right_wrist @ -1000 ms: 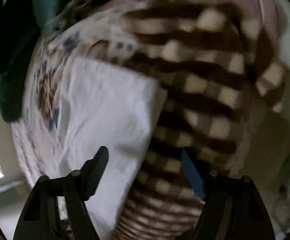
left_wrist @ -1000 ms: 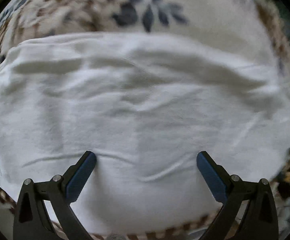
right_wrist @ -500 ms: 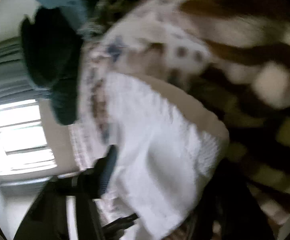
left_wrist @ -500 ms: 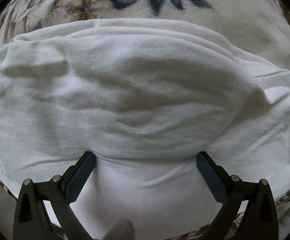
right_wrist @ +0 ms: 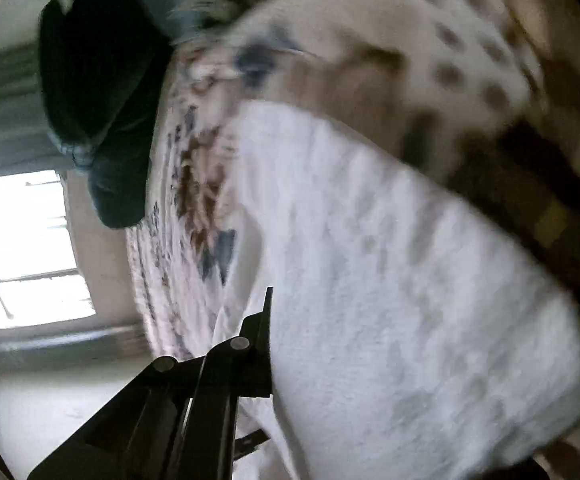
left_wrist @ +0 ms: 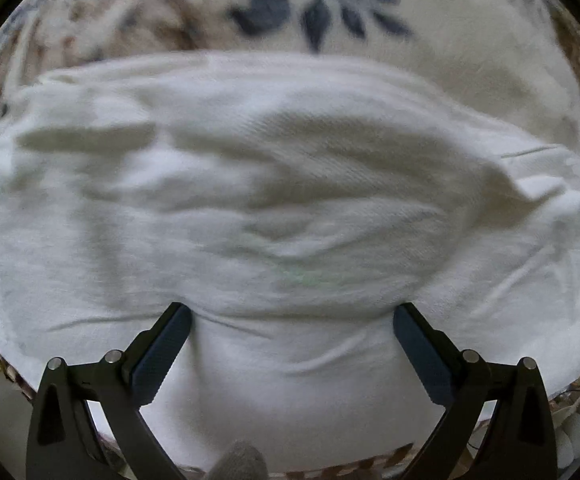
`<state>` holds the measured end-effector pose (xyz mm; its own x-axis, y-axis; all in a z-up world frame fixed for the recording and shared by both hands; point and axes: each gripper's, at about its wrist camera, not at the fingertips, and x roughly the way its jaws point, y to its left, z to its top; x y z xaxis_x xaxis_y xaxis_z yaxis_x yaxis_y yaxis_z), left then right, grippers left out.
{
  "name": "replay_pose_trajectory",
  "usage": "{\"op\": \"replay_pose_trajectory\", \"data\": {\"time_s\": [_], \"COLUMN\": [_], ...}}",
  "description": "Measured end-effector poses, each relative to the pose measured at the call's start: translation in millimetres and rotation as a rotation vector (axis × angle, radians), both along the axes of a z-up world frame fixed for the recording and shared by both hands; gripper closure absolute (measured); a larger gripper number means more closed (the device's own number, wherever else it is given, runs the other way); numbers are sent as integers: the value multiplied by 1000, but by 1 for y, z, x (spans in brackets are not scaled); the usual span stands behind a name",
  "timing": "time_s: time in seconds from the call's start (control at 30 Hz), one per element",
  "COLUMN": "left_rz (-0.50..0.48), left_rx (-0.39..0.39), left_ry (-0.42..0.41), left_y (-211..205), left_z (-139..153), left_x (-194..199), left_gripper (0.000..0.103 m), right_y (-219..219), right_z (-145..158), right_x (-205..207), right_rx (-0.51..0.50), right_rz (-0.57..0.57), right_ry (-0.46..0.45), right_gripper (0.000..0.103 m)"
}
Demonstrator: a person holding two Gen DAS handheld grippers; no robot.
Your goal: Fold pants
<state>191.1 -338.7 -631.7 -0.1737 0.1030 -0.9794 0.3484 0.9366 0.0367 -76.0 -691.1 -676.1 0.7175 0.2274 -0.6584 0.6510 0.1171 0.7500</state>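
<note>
My pants (left_wrist: 290,200) are white woven cloth, matt, with a fine diagonal twill rib and soft creases; in the right wrist view they (right_wrist: 389,300) blur to a nubbly white. The blanket (left_wrist: 429,60) under them is fleecy cloth, cream with blue leaves and brown print, napped and dull. My left gripper (left_wrist: 290,344): matt black plastic frame, bright metal pins, finger pads (left_wrist: 162,354) of dark blue, finely ribbed rubbery stuff. My right gripper (right_wrist: 266,340): the same matt black and metal pins. Dark clothes (right_wrist: 102,92) look soft and matt.
</note>
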Motion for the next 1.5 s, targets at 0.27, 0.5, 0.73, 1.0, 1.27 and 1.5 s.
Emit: {"op": "replay_pose_trajectory", "data": {"time_s": [0.27,0.5,0.73,1.0,1.27,1.5], "left_rz": [18,162,280,434,480,311], "left_rx": [-23,-38,40,-12,-295,-231], "left_ry": [-102,-151,-200,-234,-157,-43], "left_y": [41,150,279,362,338,282], "left_z": [35,64,76,91,114,47], "left_x": [19,45,52,59,84,68], "left_gripper": [0,0,0,0,0,3], "right_y": [67,184,342,452,409,327], "right_z": [102,135,93,39,114,94], "right_x": [48,119,181,217,166,136], "right_rx": [-236,-328,-366,-281,-167,-220], "right_rz": [152,309,552,822,878,699], "right_ry": [5,8,51,183,66,272], "right_gripper": [93,93,94,53,34,33]}}
